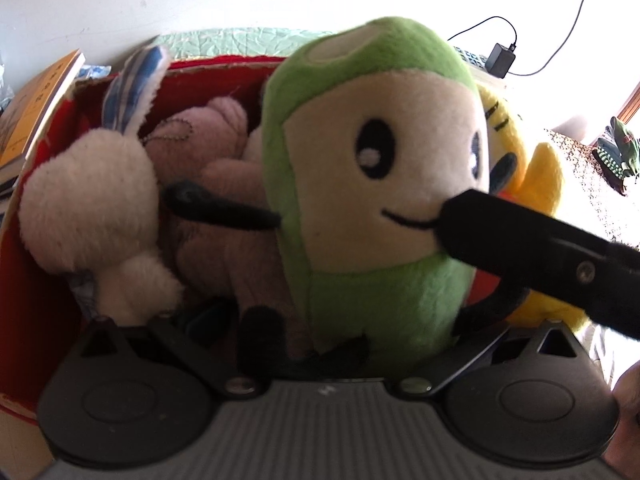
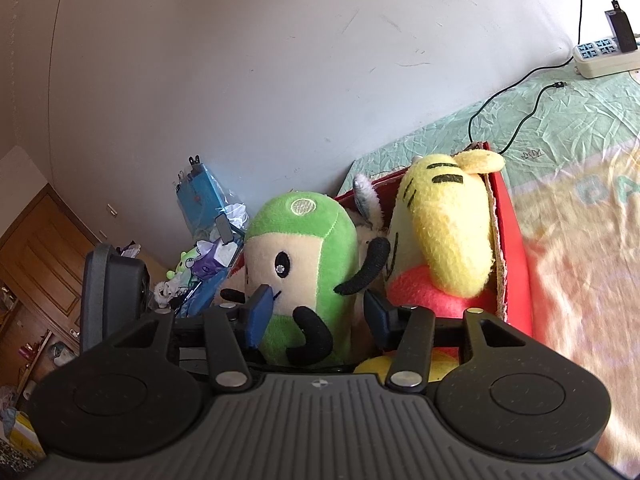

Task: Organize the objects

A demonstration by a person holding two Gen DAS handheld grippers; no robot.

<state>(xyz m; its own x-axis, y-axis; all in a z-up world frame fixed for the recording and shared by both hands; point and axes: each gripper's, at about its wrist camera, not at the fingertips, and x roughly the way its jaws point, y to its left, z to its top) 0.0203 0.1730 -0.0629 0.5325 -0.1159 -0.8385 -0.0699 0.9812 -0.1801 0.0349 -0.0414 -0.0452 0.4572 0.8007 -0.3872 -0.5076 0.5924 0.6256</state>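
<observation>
Plainly crowded at the left of the red box: white rabbit plush, then pink plush, both lying low against the wall. Next to them stood the green plush, upright, long axis vertical, face turned toward both cameras, base down inside the box on the bed. Sat straight ahead of the left tool and close in; fingertips hidden behind the toy, so could not tell wide from narrow. Reached in from the right with the right tool, closed at mid width on the green plush, one pad on its face, the other at its flank. Leaned just right of it the yellow plush, touching the far box wall. Judged the right hand the better placed, any lift going straight up.
</observation>
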